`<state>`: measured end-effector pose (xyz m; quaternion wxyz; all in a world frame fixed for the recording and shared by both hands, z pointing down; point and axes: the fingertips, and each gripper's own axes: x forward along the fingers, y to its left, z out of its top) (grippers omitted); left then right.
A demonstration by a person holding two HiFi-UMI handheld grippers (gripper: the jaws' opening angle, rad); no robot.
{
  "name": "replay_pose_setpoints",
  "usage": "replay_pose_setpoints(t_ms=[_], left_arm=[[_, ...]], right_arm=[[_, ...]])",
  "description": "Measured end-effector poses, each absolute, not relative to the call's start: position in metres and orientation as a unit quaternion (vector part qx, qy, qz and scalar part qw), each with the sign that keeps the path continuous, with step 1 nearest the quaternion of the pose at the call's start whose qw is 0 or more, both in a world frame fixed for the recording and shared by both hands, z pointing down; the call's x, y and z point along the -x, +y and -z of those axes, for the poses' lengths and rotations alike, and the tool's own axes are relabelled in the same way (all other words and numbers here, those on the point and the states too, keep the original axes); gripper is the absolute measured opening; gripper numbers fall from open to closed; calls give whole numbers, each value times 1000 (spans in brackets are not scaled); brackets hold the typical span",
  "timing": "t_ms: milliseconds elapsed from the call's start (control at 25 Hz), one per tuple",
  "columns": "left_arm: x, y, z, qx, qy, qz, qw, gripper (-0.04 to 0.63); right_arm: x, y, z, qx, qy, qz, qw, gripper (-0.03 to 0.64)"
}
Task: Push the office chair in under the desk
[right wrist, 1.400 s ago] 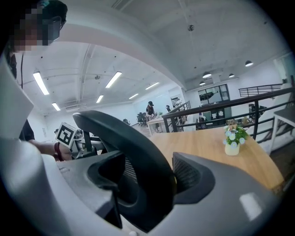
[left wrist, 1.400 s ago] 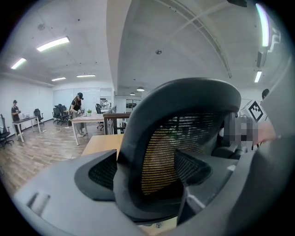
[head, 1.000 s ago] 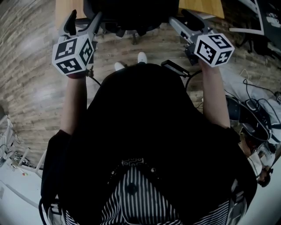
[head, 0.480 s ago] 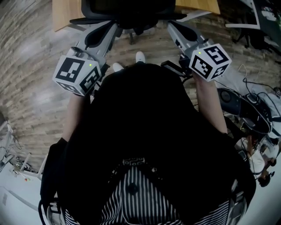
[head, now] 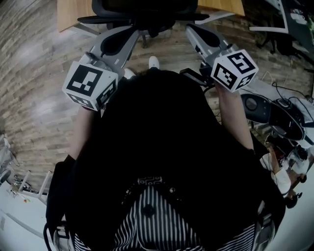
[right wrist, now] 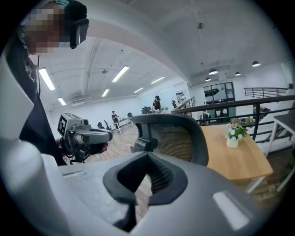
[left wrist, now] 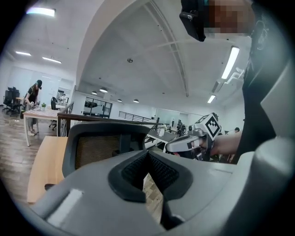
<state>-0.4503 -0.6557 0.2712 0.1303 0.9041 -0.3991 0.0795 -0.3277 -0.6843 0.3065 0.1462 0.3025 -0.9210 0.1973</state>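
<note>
Black office chair [head: 142, 11] sits just ahead between the left gripper [head: 130, 31] and right gripper [head: 192, 29], both closed and empty; desk [head: 68, 13] beyond.

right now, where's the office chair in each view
Head view: office chair at top centre.
Left gripper view: chair left of centre, above the jaws.
Right gripper view: chair at centre, above the jaws.
Shared landmark: wooden desk beyond the chair.
</note>
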Motion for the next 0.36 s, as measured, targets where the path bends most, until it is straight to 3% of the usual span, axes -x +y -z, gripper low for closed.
replay_pose_setpoints(t_ms=[360], left_arm=[[491, -617, -276, -906, -393, -84, 136, 3]], right_arm=[[381, -646, -298, -287, -928, -187, 145, 0]])
